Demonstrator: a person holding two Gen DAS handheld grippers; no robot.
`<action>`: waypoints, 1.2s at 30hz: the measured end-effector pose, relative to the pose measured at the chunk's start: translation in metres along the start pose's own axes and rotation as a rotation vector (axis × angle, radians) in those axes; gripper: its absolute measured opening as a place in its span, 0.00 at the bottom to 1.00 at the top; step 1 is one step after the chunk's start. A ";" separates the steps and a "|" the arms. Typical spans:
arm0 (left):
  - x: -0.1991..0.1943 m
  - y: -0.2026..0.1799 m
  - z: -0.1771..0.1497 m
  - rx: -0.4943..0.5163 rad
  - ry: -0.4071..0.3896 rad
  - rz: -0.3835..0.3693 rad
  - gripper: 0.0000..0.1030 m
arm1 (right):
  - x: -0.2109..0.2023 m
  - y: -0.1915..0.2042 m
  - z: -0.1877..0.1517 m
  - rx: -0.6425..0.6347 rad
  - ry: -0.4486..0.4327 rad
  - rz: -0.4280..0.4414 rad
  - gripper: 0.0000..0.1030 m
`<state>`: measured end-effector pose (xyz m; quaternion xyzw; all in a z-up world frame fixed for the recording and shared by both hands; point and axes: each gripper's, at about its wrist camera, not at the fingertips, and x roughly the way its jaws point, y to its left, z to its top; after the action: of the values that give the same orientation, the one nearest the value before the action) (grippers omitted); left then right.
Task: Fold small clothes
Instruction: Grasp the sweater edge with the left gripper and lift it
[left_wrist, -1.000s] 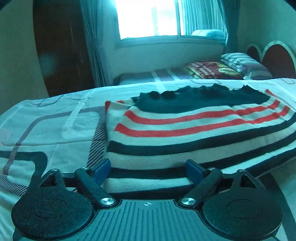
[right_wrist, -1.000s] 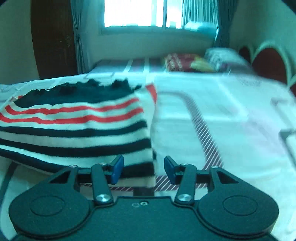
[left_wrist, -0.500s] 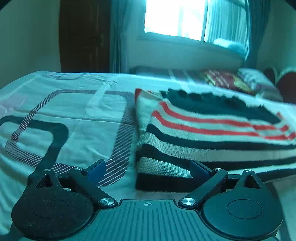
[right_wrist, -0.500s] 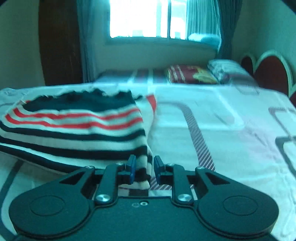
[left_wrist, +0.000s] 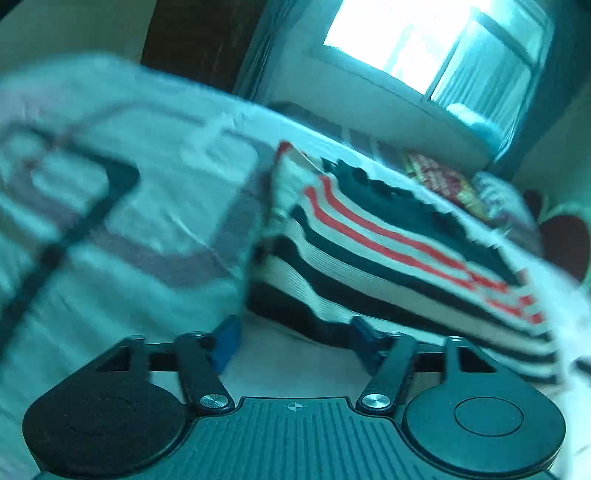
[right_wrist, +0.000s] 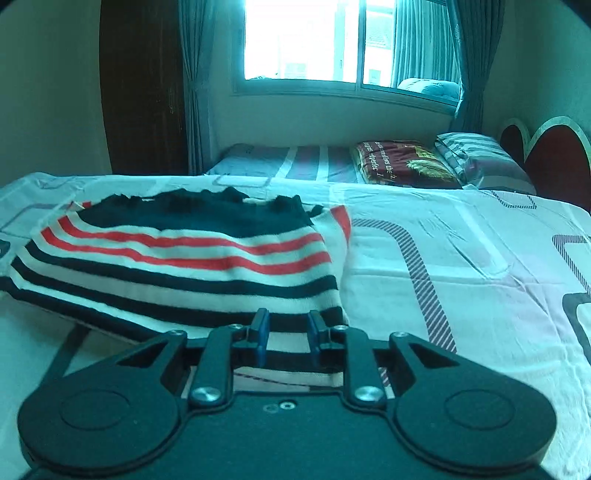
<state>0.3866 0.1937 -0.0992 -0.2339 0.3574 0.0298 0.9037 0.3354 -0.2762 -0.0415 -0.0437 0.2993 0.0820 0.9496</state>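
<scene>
**A:** so where are we with the striped sweater (right_wrist: 192, 258)?

**B:** It's lying folded on the bed sheet (right_wrist: 461, 266), dark band with a scalloped edge at the far side, red stripes under that, then navy and white ones nearest us. In the right wrist view it sits left of centre.

**A:** and our tongs?

**B:** Our right gripper (right_wrist: 286, 334) has its blue pads (right_wrist: 261, 332) drawn close with a narrow gap left, right at the sweater's near right corner. We honestly can't tell if the hem is pinched between them or just lies behind them. Our left gripper (left_wrist: 295, 341) is spread wide, nothing between the pads, low over the sheet just short of the sweater's near left corner.

**A:** left view any good?

**B:** It's tilted and smeared, so we only trust the rough layout. Behind it all we see a second bed with a red pillow (right_wrist: 402, 164) and a bright window (right_wrist: 343, 40).
</scene>
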 end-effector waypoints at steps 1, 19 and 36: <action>0.002 0.003 -0.005 -0.069 0.001 -0.026 0.59 | 0.000 0.001 0.002 0.007 0.000 0.014 0.22; 0.067 0.033 0.006 -0.512 -0.222 -0.212 0.48 | 0.085 0.059 0.045 0.144 0.047 0.279 0.08; 0.082 0.049 0.020 -0.507 -0.157 -0.243 0.19 | 0.126 0.085 0.036 0.054 0.094 0.307 0.00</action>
<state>0.4490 0.2365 -0.1601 -0.4901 0.2369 0.0277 0.8384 0.4418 -0.1712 -0.0876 0.0243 0.3487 0.2159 0.9117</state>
